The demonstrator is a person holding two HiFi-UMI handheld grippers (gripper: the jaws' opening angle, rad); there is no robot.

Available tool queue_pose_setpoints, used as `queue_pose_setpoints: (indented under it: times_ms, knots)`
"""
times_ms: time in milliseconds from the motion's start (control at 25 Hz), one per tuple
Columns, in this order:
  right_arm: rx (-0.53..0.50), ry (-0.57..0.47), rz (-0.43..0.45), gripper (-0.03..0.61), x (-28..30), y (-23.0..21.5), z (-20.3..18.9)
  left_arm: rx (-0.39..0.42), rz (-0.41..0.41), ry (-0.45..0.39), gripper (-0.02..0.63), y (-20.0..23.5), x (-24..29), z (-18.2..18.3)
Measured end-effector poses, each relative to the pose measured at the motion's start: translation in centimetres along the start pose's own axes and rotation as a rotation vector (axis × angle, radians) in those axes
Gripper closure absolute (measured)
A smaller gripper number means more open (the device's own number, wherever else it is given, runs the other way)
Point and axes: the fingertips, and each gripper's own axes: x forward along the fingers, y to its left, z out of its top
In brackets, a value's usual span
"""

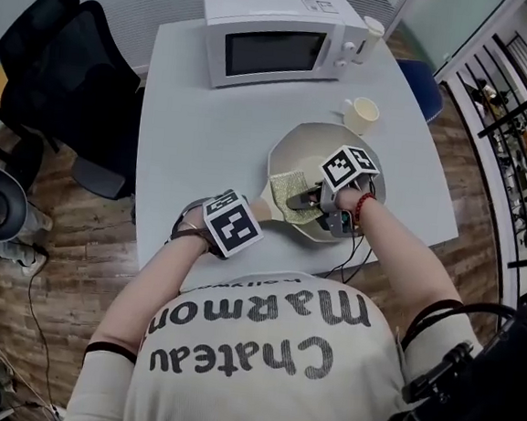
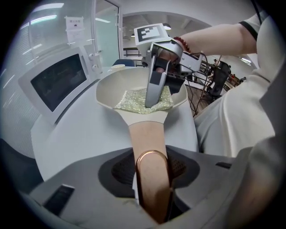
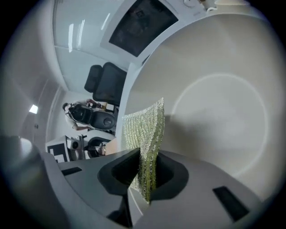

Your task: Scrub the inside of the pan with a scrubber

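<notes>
The cream pan (image 1: 307,147) had a tan handle (image 2: 149,134), clamped by the left gripper (image 2: 151,179); the right gripper (image 3: 145,176) pinched a glittery yellow-green scrubber (image 3: 145,129) inside it.

Person in a cream short-sleeved T-shirt (image 1: 261,342) lettered "Chateau Marmont" in dark type, with a red bead bracelet (image 1: 363,203) on the right wrist. The left gripper (image 1: 256,215) and right gripper (image 1: 299,202) are grey, each topped by a black-and-white marker cube (image 1: 232,223). Thin dark cables (image 1: 356,250) apparently trail from the right one.
</notes>
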Motion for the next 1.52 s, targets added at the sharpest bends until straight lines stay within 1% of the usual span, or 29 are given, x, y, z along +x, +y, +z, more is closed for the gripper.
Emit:
queue_pose_setpoints:
  times_ms: [160, 320, 400, 600, 680, 760, 920, 1120, 1200, 1360, 1520]
  knots:
    - [-0.059, 0.123, -0.129, 0.52, 0.5, -1.7, -1.5, -0.028, 0.011, -0.002, 0.46, -0.1, 0.0, 0.0]
    - [-0.168, 0.226, -0.276, 0.52, 0.1, -3.4, -2.4, -0.054, 0.017, -0.002, 0.46, 0.0, 0.0, 0.0]
    - [-0.203, 0.261, -0.32, 0.52, -0.1, -4.0, -2.8, -0.064, 0.019, -0.005, 0.46, 0.0, 0.0, 0.0]
    - [-0.228, 0.351, -0.428, 0.52, -1.5, -6.6, -4.2, -0.068, 0.033, -0.008, 0.46, -0.1, 0.1, 0.1]
    - [-0.218, 0.363, -0.447, 0.52, -1.9, -7.6, -4.5, -0.07, 0.038, -0.01, 0.46, -0.2, 0.2, 0.0]
    - [-0.222, 0.373, -0.491, 0.52, -2.5, -8.6, -4.7, -0.072, 0.039, -0.011, 0.46, -0.3, 0.2, 0.0]
    - [-0.289, 0.422, -0.652, 0.52, -4.4, -11.1, -4.6, -0.065, 0.039, -0.01, 0.46, -0.2, 0.0, 0.0]
    - [-0.455, 0.487, -0.931, 0.52, -8.1, -13.8, -3.9, -0.068, 0.047, -0.016, 0.46, -0.5, 0.1, 0.0]
    - [-0.515, 0.505, -1.027, 0.52, -9.6, -14.5, -3.3, -0.069, 0.048, -0.016, 0.46, -0.5, 0.1, 0.1]
    - [-0.651, 0.518, -1.16, 0.52, -11.2, -15.8, -1.7, -0.068, 0.053, -0.018, 0.46, -0.4, 0.0, 0.2]
    - [-0.729, 0.492, -1.298, 0.52, -13.4, -16.7, 0.0, -0.067, 0.053, -0.02, 0.459, -0.6, 0.1, 0.2]
